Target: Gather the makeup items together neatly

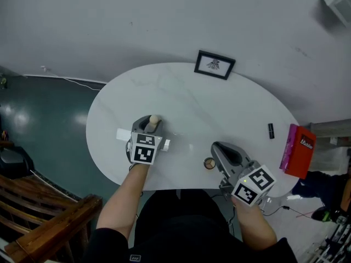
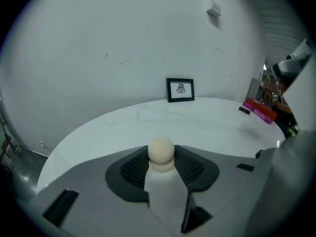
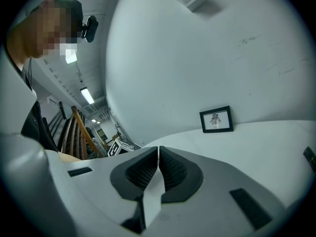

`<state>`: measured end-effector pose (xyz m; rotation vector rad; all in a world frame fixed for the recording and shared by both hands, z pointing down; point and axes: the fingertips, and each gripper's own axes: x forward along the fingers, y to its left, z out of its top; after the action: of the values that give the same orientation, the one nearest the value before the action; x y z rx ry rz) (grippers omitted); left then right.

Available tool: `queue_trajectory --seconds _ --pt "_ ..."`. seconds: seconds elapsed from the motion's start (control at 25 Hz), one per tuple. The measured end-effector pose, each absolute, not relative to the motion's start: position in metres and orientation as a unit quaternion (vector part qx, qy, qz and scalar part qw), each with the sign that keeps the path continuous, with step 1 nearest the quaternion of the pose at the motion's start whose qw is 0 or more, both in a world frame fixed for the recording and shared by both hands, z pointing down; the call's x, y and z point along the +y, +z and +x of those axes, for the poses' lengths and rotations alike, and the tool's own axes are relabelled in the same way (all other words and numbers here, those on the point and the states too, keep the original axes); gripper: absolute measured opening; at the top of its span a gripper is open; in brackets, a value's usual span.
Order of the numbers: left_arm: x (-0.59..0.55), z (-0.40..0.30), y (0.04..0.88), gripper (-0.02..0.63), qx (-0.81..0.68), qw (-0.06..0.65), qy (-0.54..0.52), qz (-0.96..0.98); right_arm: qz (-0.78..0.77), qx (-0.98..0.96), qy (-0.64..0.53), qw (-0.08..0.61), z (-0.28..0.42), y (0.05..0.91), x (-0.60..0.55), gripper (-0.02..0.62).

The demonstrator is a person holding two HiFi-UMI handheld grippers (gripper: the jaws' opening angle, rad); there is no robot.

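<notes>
Both grippers were held over the near half of the white oval table [image 1: 181, 100]. Seen from the head view, the left gripper [image 1: 149, 126] was placed at about 9 o'clock on the tabletop. It was clamped on a cream rounded makeup item [image 2: 161, 149], whose ball-shaped top was pinched between the ribbed pads and stood out past the tips toward 12 o'clock. The right gripper [image 3: 158, 149] was held at about 5 o'clock with its jaws pressed together and nothing caught between them.

A small round pot [image 1: 209, 163] was seen on the table just beside the right gripper, at 7 o'clock from its tips and well apart from the held item. A black tube [image 1: 271, 130] was lying at 3 o'clock near the rim, and the right gripper's body was set between it and the pot. A red box [image 1: 298, 150] was found just beyond the tube at the table's edge, toward 4 o'clock. A framed picture [image 1: 214, 64] was propped at the far rim, near 12 o'clock, against the pale wall.
</notes>
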<state>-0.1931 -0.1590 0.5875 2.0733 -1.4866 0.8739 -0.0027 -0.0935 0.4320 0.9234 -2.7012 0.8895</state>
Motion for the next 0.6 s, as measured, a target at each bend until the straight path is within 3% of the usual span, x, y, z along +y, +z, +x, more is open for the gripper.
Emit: queue_trajectory --seconds 0.6 --pt "-0.151 -0.194 0.612 0.187 -0.518 0.195 0.333 0.764 0.341 -0.889 0.295 0.083 0.005 0.431 -0.073 0.037"
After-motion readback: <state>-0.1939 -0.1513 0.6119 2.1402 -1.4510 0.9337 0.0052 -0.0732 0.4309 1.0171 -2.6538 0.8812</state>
